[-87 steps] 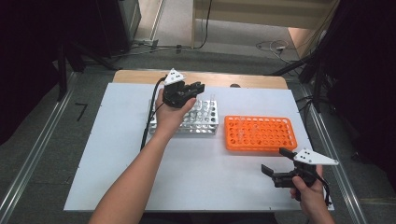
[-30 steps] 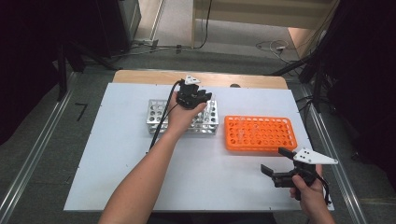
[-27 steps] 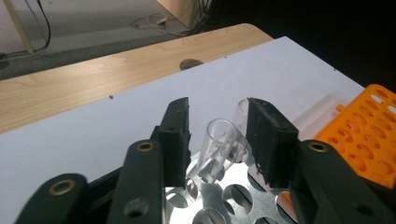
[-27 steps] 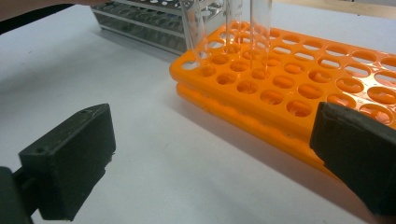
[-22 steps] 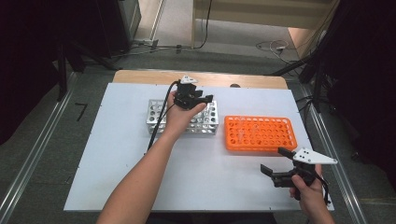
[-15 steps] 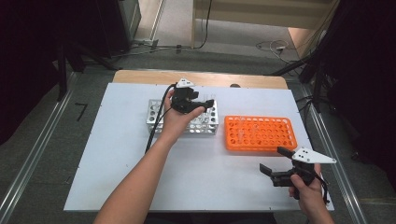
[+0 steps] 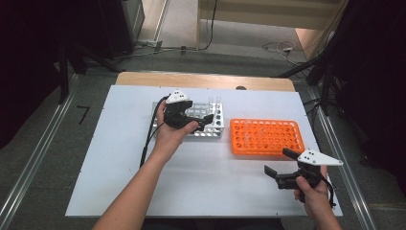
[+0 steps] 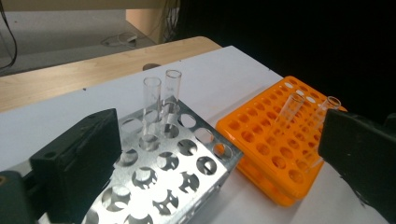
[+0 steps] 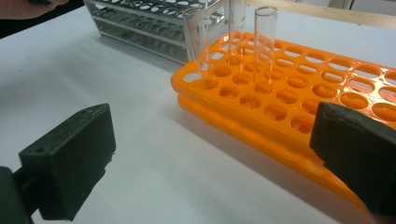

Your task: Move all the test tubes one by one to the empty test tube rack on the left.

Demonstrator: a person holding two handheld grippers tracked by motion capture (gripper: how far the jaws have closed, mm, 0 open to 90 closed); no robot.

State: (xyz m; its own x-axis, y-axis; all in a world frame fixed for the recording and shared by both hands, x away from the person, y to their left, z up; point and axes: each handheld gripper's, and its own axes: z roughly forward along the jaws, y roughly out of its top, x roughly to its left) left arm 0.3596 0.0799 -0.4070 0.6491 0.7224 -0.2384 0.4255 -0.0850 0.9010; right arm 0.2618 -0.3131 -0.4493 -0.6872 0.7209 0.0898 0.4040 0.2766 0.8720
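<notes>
A metal tube rack [image 7: 216,125] stands at mid table with two clear tubes [image 7: 214,101] at its far right corner. My left gripper [image 7: 201,122] hovers over the rack's near side, open and holding nothing. In the left gripper view its jaws stand wide apart [image 8: 219,140] above the rack [image 8: 187,163], with the two tubes [image 8: 152,105] beyond them. An orange rack [image 7: 266,136] sits to the right and holds clear tubes [image 9: 264,42]. My right gripper [image 7: 277,161] is open near the table's front right, just short of the orange rack [image 9: 289,107].
The white tabletop [image 7: 95,163] has bare room at the left and front. A wooden strip [image 7: 201,80] runs along the far edge. A black cable [image 7: 148,139] trails from the left gripper. Dark floor and metal rails surround the table.
My left gripper has drawn back a little toward the person and lower over the metal rack. The right gripper has stayed in place.
</notes>
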